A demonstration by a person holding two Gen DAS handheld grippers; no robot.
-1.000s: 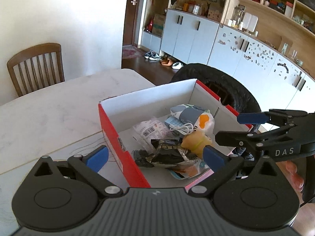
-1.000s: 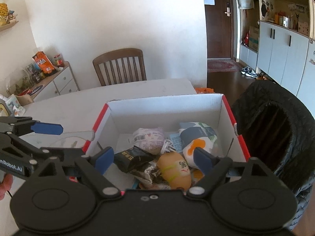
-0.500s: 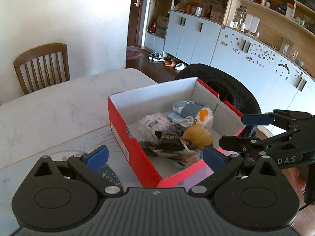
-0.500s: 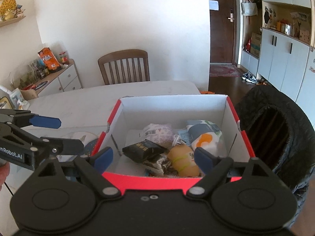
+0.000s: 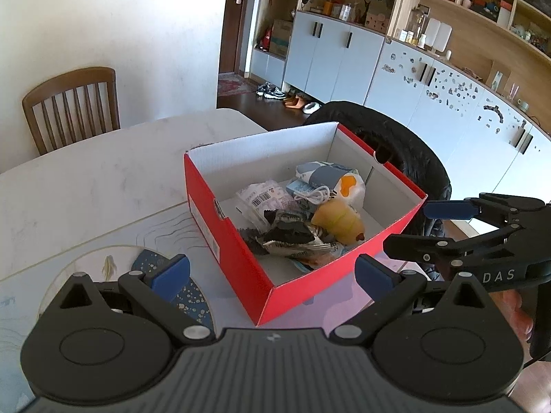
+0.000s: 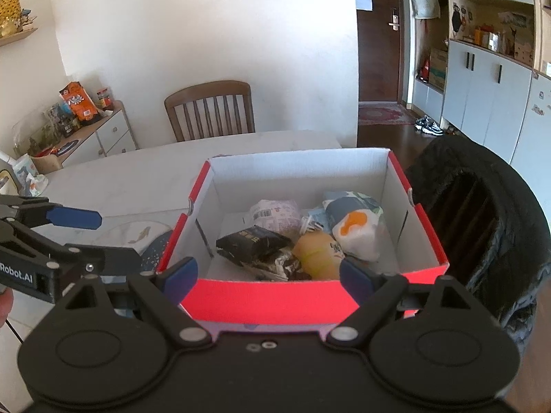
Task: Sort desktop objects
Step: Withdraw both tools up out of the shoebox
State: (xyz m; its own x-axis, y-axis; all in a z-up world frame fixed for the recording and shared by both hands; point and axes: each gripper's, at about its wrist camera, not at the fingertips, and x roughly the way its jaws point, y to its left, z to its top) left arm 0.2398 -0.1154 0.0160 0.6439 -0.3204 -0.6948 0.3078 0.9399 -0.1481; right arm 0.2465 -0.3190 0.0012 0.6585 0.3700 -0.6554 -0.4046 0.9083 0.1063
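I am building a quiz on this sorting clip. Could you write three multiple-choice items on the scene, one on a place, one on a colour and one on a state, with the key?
1. Where does the yellow plush toy lie?
A. inside the box
B. on the chair
C. on the bare table

2. What colour is the outside of the box?
A. blue
B. red
C. green

3. How does the right claw stand?
A. shut on a packet
B. shut and empty
C. open, holding nothing

Key: 1 A, the toy sits among the packets between the box walls. 2 B, the near wall is red and the inside white. 3 C, its blue pads stand wide apart in front of the box with nothing between them.
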